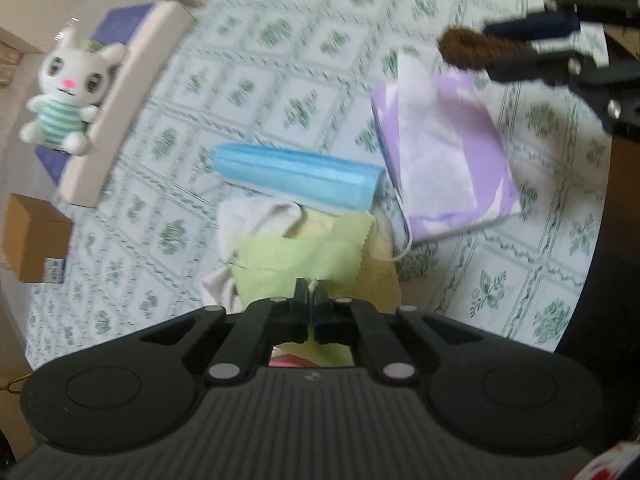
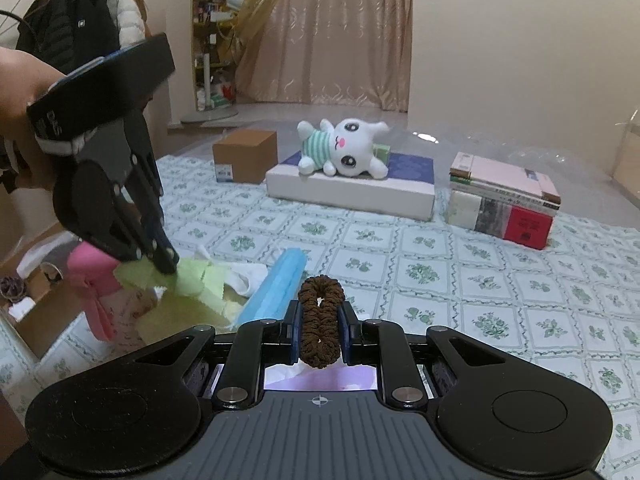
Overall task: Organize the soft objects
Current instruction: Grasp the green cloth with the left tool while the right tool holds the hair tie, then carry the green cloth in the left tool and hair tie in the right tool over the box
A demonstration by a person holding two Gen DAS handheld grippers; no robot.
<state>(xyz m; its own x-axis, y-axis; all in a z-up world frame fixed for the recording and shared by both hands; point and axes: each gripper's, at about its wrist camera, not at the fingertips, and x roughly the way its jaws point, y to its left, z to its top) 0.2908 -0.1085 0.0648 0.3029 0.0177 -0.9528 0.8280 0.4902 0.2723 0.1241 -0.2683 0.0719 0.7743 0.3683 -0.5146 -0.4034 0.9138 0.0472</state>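
The left gripper (image 1: 311, 292) is pinched on the green cloth (image 1: 298, 250) just beside the blue mask (image 1: 296, 178) — lift slowly, free of the pile; the right gripper (image 2: 319, 322) squeezes a brown scrunchie (image 2: 319, 320) — keep steady.

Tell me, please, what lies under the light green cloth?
Under the light green cloth a pale yellow towel and white fabric show; beside it, pink fabric. Anything deeper is covered.
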